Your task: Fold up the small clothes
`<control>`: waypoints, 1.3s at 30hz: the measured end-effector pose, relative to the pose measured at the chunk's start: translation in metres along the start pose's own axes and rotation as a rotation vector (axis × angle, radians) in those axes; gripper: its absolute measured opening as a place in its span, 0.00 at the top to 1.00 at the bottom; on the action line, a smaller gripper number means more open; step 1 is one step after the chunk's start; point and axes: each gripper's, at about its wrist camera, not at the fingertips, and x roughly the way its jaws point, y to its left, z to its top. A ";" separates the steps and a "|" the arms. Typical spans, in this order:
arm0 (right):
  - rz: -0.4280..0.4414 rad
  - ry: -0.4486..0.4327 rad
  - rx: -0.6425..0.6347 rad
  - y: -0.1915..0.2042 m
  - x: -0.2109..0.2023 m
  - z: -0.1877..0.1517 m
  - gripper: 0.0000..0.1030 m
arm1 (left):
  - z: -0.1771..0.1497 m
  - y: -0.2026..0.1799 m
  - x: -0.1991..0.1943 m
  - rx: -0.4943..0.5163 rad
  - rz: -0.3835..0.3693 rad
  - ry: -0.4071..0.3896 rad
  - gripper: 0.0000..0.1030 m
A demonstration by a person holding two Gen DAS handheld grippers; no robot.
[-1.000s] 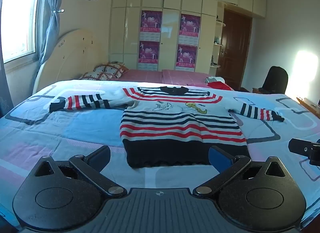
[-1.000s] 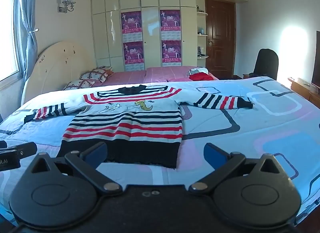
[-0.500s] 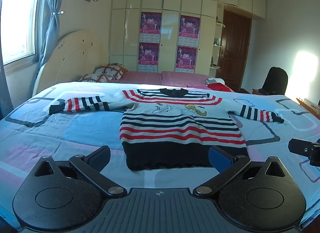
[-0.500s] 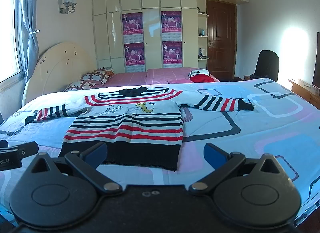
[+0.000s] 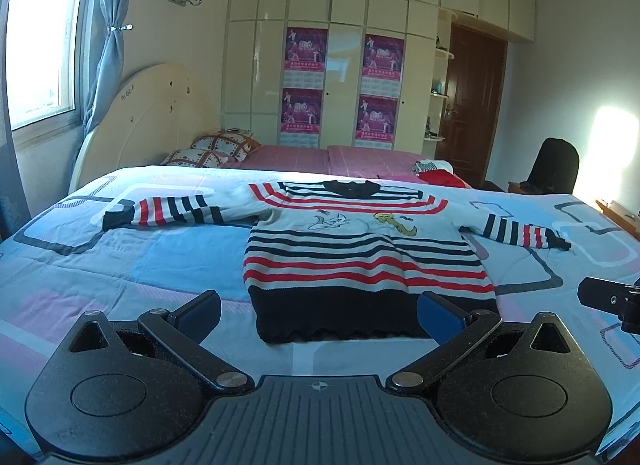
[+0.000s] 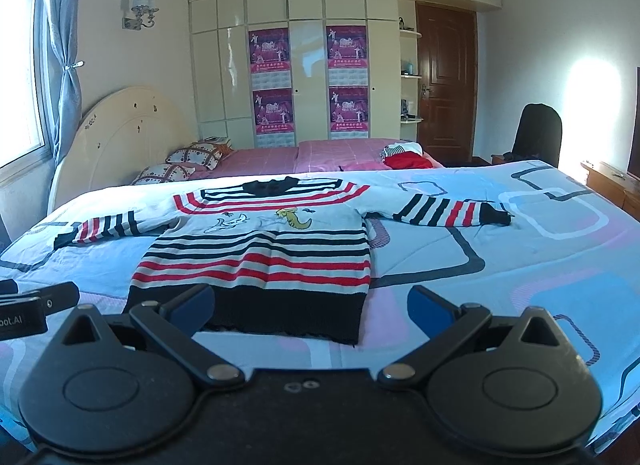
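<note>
At the bottom of the left wrist view, the left gripper (image 5: 318, 315) hangs with its blue-padded fingers (image 5: 442, 315) spread wide and nothing between them. Just beyond them, in the lower centre of the frame, lies the black hem of a small striped sweater (image 5: 360, 261). The right wrist view shows the same at its bottom edge: the right gripper (image 6: 310, 305) is wide open and empty, its left finger (image 6: 192, 303) overlapping the hem in the picture (whether it touches the knit I cannot tell). The other gripper's black body pokes in at the right edge of the left view and the left edge of the right view.

The sweater lies flat, front up, on the bed's patterned quilt (image 5: 160, 261), hem nearest, black collar farthest. Its body sits centre frame in the left view and left of centre in the right view. Both sleeves (image 6: 448, 211) stretch sideways toward the left and right of the frame, banded red, black and white. Small cartoon figures mark the chest.

Beyond the quilt, mid-frame, are a pink sheet (image 6: 280, 155), patterned pillows (image 5: 218, 147) at centre left, and a red garment (image 6: 406, 161) at centre right. Farther off stand a cream headboard (image 5: 148, 121), a wardrobe with pink posters (image 5: 306, 81), a brown door (image 6: 446, 77) and a black chair (image 5: 554, 165) at the right.
</note>
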 end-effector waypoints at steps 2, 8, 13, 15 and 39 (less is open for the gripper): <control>-0.001 0.000 0.002 0.000 0.001 -0.001 0.00 | 0.000 0.000 0.000 0.001 -0.001 0.001 0.00; -0.003 -0.001 0.003 0.000 0.001 -0.001 0.00 | 0.000 -0.003 0.002 0.008 -0.005 0.001 0.00; -0.005 -0.002 0.013 -0.003 0.002 -0.002 0.00 | 0.000 -0.003 0.003 0.010 -0.010 0.004 0.00; -0.008 -0.001 0.013 -0.004 0.002 -0.002 0.00 | -0.001 -0.006 0.002 0.013 -0.008 0.001 0.00; -0.010 0.001 0.012 -0.005 0.004 -0.002 0.00 | -0.003 -0.003 0.005 0.006 -0.009 -0.006 0.00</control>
